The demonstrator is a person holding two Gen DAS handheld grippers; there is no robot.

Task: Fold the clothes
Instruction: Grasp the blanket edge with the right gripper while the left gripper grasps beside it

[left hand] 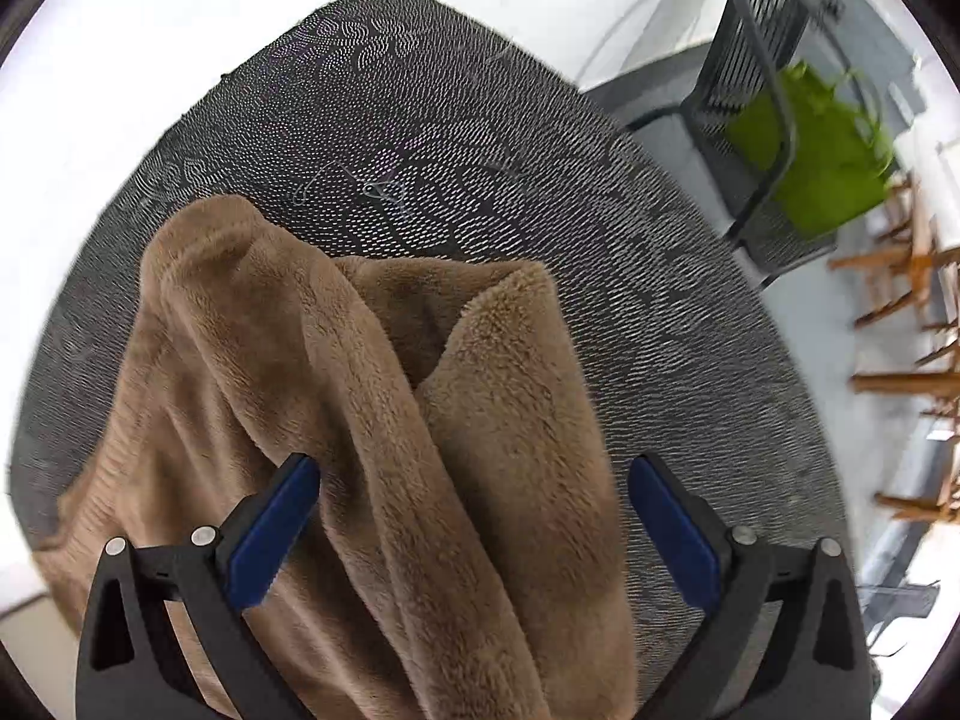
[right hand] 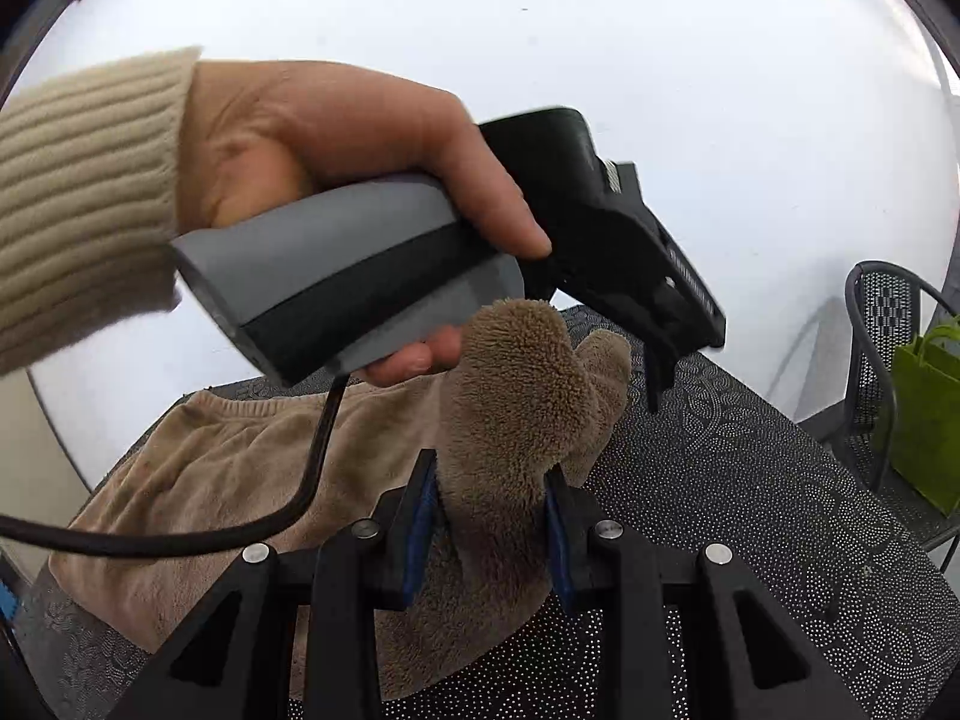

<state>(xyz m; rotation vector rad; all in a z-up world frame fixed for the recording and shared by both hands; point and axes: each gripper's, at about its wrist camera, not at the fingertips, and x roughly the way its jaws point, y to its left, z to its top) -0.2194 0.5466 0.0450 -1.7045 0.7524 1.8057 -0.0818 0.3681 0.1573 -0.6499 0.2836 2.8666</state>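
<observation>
My right gripper [right hand: 489, 516] has its fingers pinched on a raised fold of the brown fleece garment [right hand: 240, 480] — the rest lies spread on the dark patterned table [right hand: 750, 510]. My left gripper [left hand: 474, 516] points down over the fleece — fingers wide apart, gripping nothing.

The fleecy garment [left hand: 372, 420] is plain tan-brown. The table [left hand: 456, 138] is black, covered with swirls of small pale dots. Both grippers are black with blue pads [left hand: 273, 534]; the handle [right hand: 354, 264] is grey with a black stripe. The sleeve [right hand: 72, 192] is cream, ribbed. The bag [left hand: 822, 150] is bright green, the chair [left hand: 762, 60] black mesh.
</observation>
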